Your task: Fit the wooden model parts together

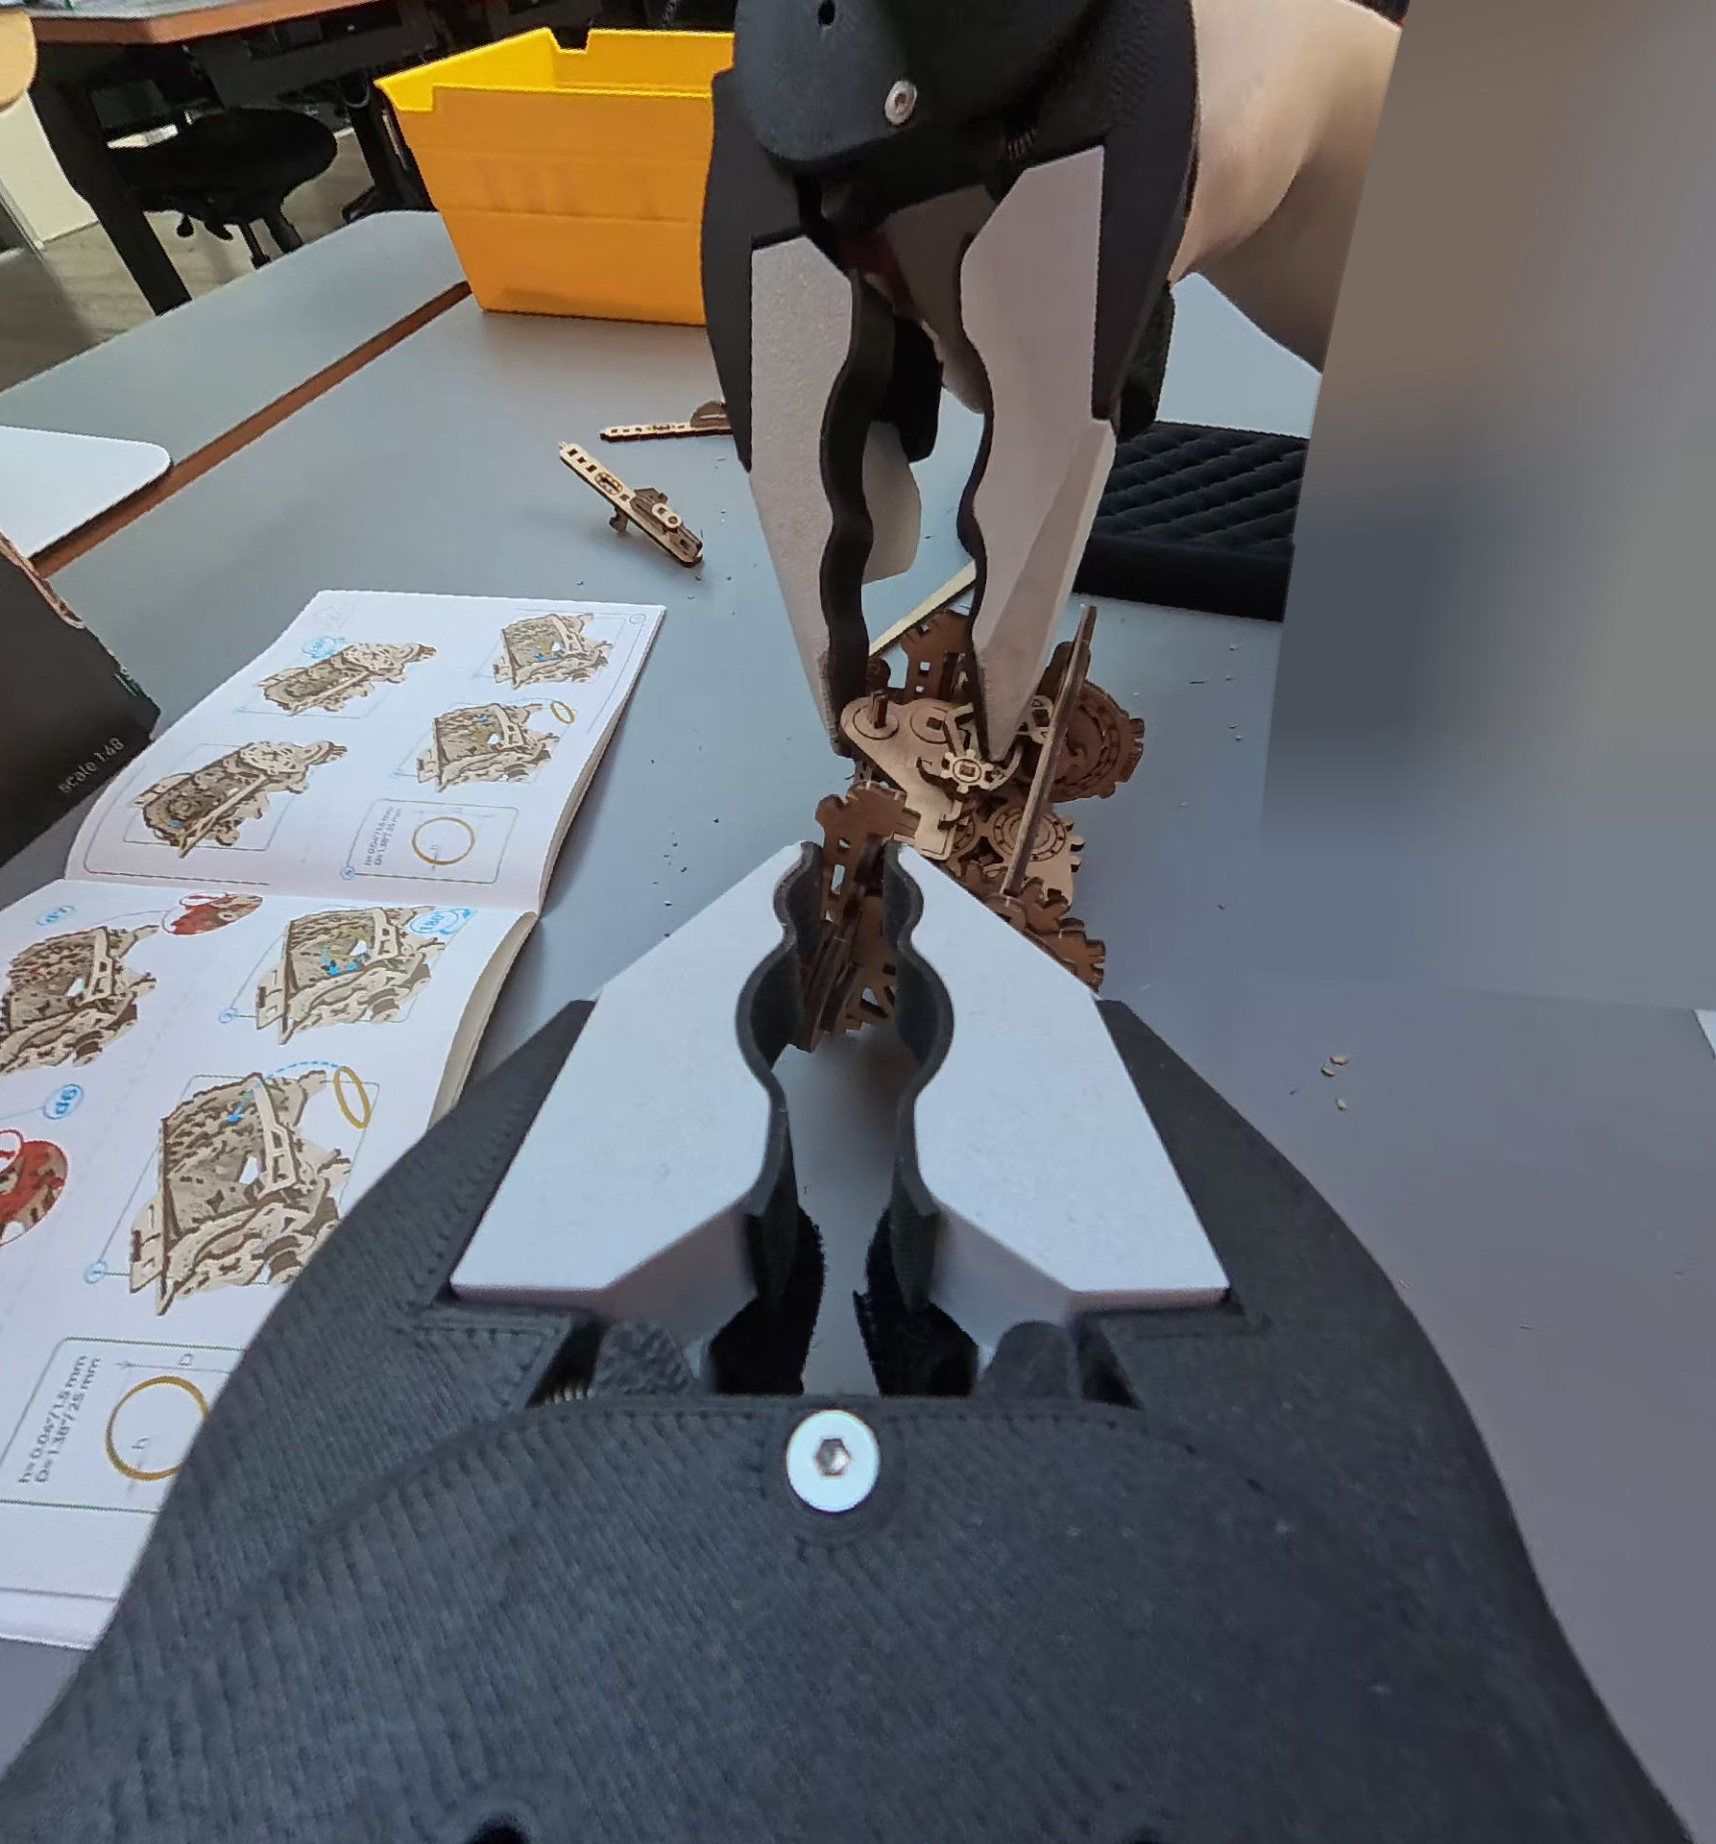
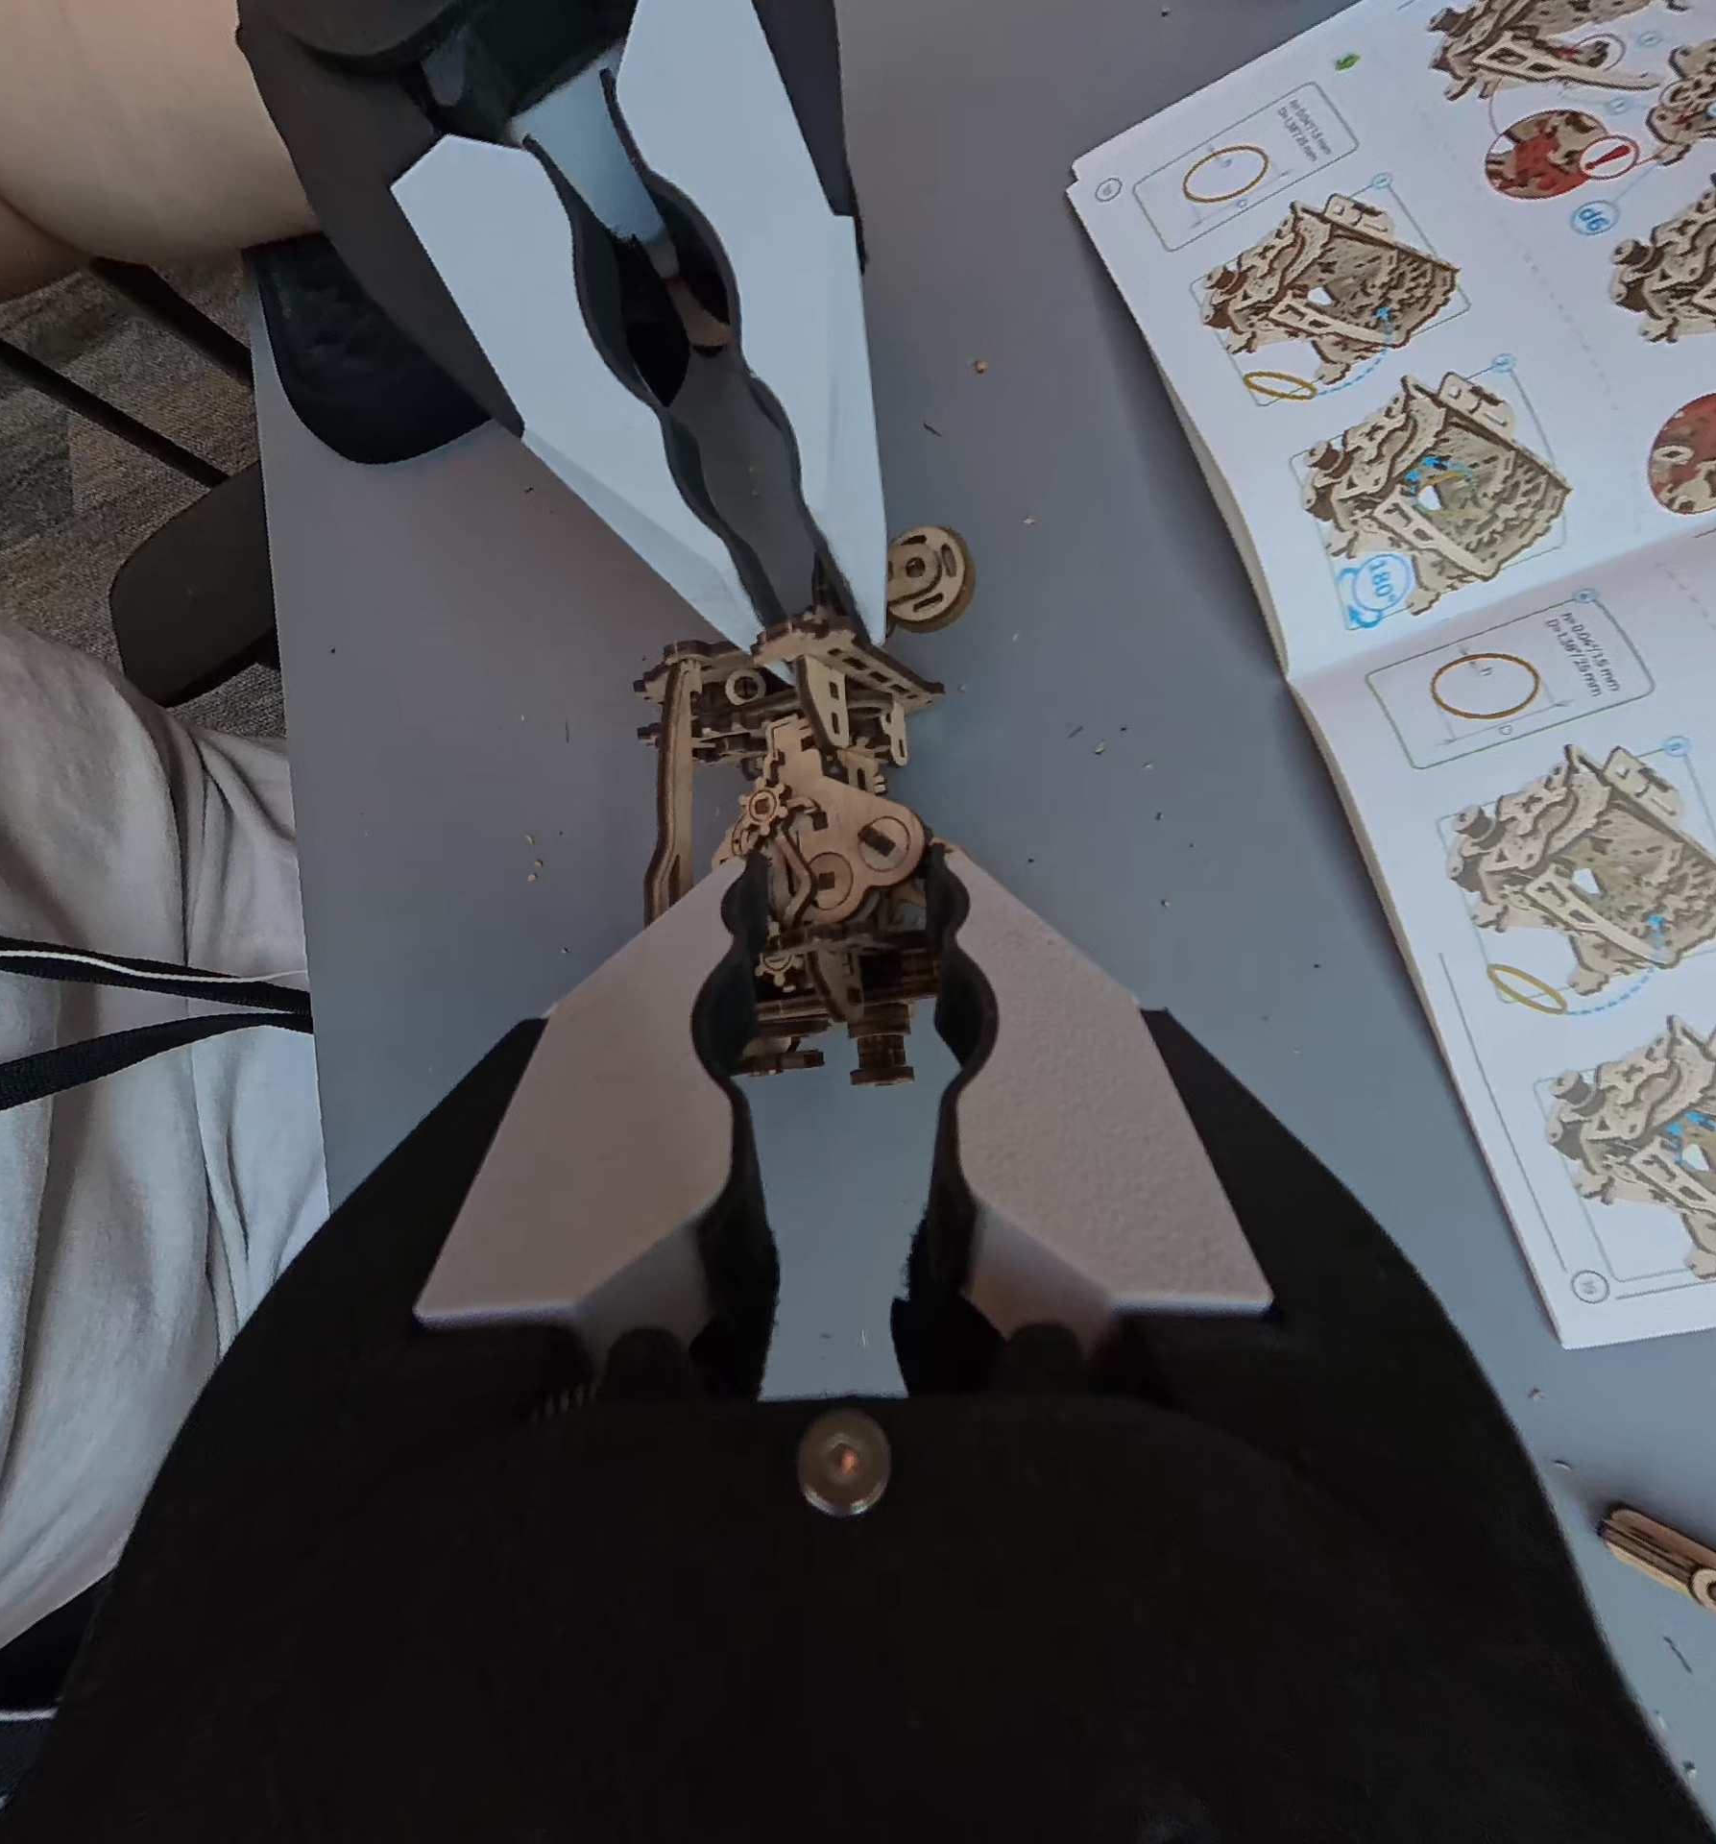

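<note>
A partly built wooden model of laser-cut gears and plates stands on the grey table. My left gripper is shut on a dark, toothed edge piece at the model's near side. My right gripper comes down from the far side, its jaws closed on the model's pale gear plate. In the right wrist view, the right gripper clasps the model between its pads. There the left gripper pinches the model's far top edge.
An open instruction booklet lies left of the model, and it is on the right in the right wrist view. Loose wooden strips and a yellow bin lie beyond. A wooden disc lies by the model. A black foam pad sits behind it.
</note>
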`<state>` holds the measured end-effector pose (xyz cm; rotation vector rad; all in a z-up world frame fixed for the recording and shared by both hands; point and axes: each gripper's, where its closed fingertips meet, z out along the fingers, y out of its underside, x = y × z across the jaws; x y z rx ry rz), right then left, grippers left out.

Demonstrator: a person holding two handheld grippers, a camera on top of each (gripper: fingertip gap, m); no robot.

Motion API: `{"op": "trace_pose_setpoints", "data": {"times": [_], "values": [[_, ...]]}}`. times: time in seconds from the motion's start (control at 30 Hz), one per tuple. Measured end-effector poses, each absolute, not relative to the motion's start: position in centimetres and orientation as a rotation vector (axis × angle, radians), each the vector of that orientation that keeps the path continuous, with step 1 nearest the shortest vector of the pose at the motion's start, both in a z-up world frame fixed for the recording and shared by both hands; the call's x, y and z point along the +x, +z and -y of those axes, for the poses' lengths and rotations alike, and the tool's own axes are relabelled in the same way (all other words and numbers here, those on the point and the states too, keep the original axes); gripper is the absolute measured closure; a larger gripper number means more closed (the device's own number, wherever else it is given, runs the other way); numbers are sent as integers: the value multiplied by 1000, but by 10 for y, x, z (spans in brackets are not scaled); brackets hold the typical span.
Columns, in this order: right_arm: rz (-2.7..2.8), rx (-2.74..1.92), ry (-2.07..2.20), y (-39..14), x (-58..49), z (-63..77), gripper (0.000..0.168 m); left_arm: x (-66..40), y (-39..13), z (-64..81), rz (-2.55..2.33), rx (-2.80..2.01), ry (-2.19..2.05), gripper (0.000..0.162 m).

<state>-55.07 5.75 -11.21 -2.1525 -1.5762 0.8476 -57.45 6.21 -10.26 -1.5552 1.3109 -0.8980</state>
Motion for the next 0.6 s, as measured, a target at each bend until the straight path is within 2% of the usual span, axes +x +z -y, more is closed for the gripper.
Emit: {"op": "trace_pose_setpoints", "data": {"times": [0.47, 0.6], "values": [[1476, -2147, 990, -112, -546, -61, 140, -569, -104, -62, -1241, -1583, -925, 153], [1535, -2089, 897, -108, -546, -64, 129, -567, -103, -61, -1243, -1578, -916, 153]]}}
